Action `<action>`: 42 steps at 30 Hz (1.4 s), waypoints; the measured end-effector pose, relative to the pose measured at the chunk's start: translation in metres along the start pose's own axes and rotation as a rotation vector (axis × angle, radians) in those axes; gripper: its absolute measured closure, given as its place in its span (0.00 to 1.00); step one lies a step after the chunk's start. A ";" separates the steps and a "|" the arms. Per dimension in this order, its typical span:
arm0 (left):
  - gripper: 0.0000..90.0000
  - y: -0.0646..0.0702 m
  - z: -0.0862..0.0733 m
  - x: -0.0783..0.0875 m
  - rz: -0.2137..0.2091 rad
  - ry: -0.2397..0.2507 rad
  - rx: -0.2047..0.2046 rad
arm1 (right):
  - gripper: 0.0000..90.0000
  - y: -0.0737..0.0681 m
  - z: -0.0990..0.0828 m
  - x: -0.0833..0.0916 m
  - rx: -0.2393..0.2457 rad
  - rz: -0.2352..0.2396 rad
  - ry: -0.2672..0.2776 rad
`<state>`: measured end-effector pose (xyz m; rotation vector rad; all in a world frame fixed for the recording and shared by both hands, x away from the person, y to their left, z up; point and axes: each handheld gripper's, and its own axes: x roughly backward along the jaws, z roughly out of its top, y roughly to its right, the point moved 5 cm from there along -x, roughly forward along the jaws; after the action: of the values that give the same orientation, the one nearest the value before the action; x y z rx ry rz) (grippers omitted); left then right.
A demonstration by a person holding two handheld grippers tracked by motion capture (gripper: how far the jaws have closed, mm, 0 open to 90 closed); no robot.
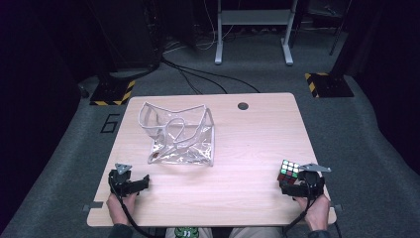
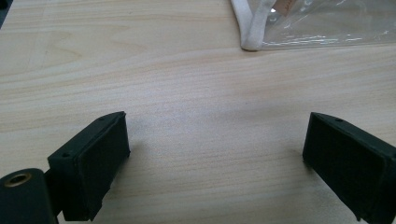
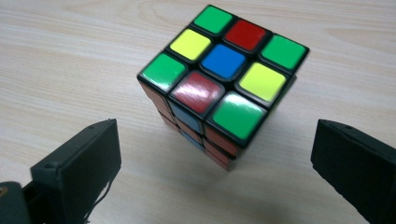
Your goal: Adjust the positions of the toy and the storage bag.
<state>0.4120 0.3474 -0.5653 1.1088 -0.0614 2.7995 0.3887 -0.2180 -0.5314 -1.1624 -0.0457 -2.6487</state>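
Observation:
A scrambled colour cube (image 1: 288, 170) (image 3: 223, 79) stands on the wooden table (image 1: 237, 144) near its front right. My right gripper (image 1: 292, 187) (image 3: 212, 163) is just behind the cube, open, its jaws wide apart on either side of the cube's near corner without touching it. A clear plastic bag with white trim (image 1: 181, 134) (image 2: 299, 23) sits open at the table's middle left. My left gripper (image 1: 141, 183) (image 2: 215, 154) rests open at the front left, a short way in front of the bag, with only bare tabletop between its jaws.
A round cable hole (image 1: 242, 105) lies near the table's far edge. Beyond the table are a grey carpeted floor, cables, a white stand's legs (image 1: 252, 44) and two yellow-black striped bases (image 1: 113, 91).

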 end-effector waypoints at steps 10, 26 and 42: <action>0.08 0.000 0.000 0.000 0.000 0.000 0.000 | 0.06 -0.006 0.014 -0.005 -0.002 -0.012 -0.021; 0.08 0.000 0.000 0.000 -0.001 0.000 -0.001 | 0.18 -0.001 0.029 -0.011 -0.014 -0.058 -0.033; 0.08 0.000 0.000 0.000 -0.001 0.001 -0.001 | 0.37 0.003 0.029 -0.014 -0.010 -0.056 -0.042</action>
<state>0.4119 0.3473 -0.5653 1.1075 -0.0622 2.7991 0.4192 -0.2143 -0.5220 -1.2370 -0.0731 -2.6757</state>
